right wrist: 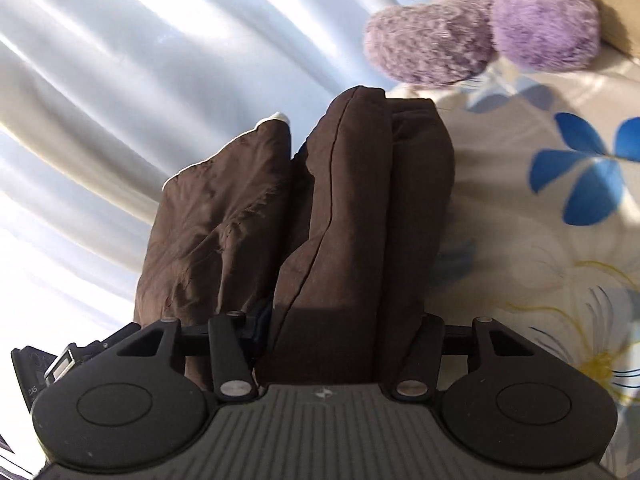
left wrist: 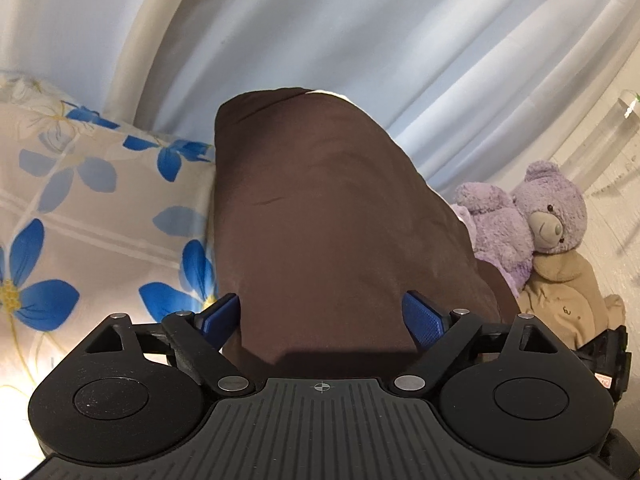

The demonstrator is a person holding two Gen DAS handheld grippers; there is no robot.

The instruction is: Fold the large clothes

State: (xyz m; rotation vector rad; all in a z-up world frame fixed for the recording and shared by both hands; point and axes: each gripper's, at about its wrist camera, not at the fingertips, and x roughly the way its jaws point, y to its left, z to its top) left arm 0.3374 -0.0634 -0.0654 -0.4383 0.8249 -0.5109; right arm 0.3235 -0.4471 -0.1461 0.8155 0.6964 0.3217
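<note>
Garment (right wrist: pixel 352 208) on bedsheet (right wrist: pixel 520 240), beside teddy bear (right wrist: pixel 480 32).

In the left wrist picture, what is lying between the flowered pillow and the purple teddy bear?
The brown garment lies between the flowered pillow and the purple teddy bear. It bulges up in a thick fold, shown in the left wrist view.

The garment (left wrist: pixel 340 220) is dark brown. The sheet (left wrist: pixel 80 220) is cream with blue flowers. The curtain (left wrist: pixel 320 20) is pale blue-white. The bear (left wrist: pixel 548 204) is lilac.
</note>
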